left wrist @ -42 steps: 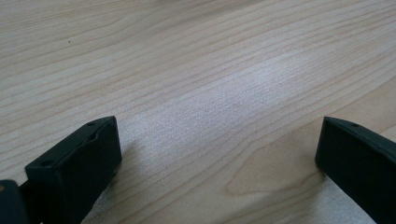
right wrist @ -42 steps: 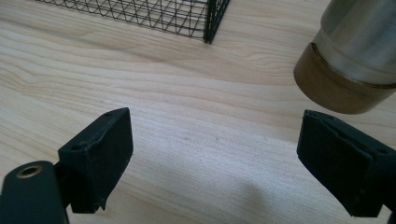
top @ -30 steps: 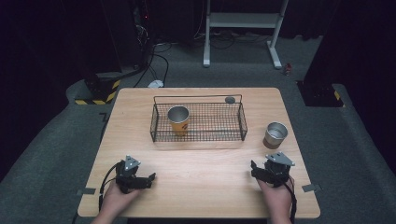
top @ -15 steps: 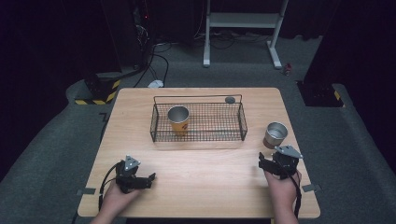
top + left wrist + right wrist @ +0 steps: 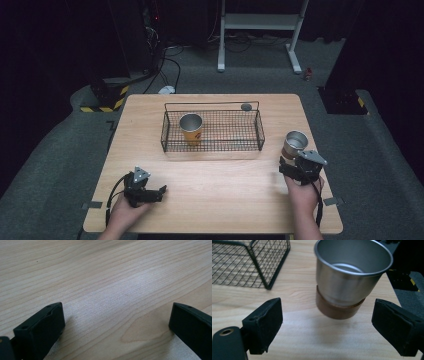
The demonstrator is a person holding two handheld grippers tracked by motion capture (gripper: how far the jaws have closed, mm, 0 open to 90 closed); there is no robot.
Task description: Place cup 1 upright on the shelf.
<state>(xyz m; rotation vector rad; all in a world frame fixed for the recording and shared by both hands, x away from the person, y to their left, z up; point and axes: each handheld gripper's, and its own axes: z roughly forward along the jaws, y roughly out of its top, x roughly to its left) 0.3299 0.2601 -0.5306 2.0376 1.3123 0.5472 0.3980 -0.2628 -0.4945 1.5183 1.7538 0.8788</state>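
A light wooden desk (image 5: pixel 215 200) carries everything. Toward its far middle sits a black wire basket (image 5: pixel 212 145), and a small grey round disc (image 5: pixel 246 106) lies just beyond the basket's far right corner. Near the right edge stands a steel cup (image 5: pixel 294 144) with a brown base, upright.

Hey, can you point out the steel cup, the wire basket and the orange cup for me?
steel cup (image 5: pixel 348 282), right gripper view, on its shiny side wall.
wire basket (image 5: pixel 260 131), high view, on its right end wall.
orange cup (image 5: pixel 191 131), high view, on its outer side below the rim.
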